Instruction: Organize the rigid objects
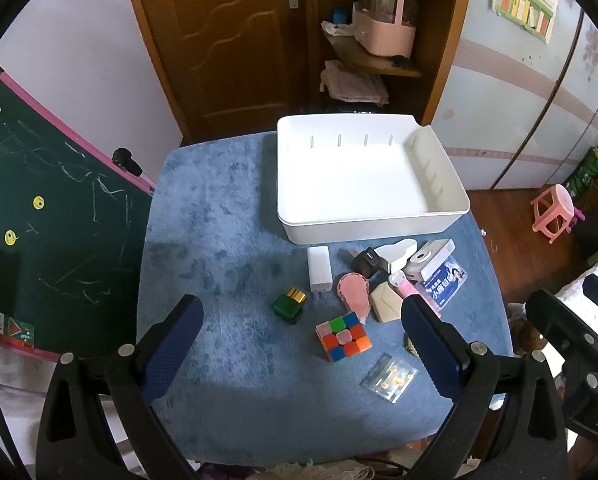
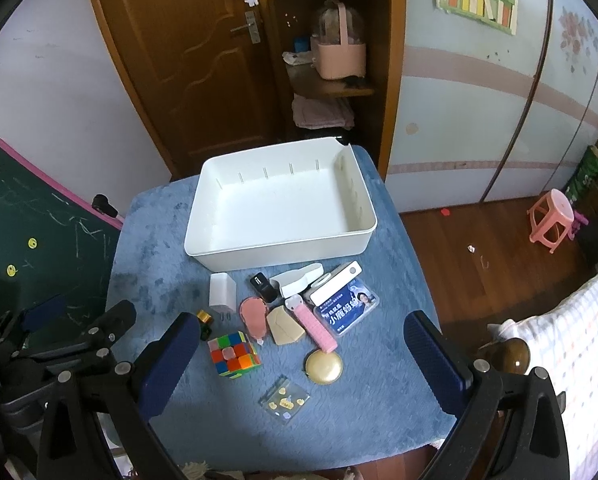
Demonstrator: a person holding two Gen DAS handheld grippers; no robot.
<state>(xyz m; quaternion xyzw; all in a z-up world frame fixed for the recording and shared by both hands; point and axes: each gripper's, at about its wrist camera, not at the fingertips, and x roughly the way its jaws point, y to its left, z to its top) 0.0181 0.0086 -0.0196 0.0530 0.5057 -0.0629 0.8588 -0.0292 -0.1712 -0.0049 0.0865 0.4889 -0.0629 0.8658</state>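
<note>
An empty white bin (image 1: 363,216) (image 2: 279,248) stands at the back of the blue-covered table (image 1: 227,216) (image 2: 371,420). In front of it lie a white charger (image 1: 319,270) (image 2: 221,291), a green bottle with a gold cap (image 1: 289,306), a colour cube (image 1: 343,336) (image 2: 234,354), a pink tape dispenser (image 1: 354,294) (image 2: 254,318), a gold round case (image 2: 324,366), a sticker packet (image 1: 389,376) (image 2: 285,398) and a blue card (image 2: 345,308). My left gripper (image 1: 303,344) and right gripper (image 2: 299,364) hover open above the near table, holding nothing.
A green chalkboard (image 1: 51,232) leans at the table's left edge. Behind stand a wooden door (image 1: 227,40) and shelves with a pink basket (image 1: 385,34). A wooden floor with a pink stool (image 2: 549,216) lies to the right, and a bed corner (image 2: 559,344) is near.
</note>
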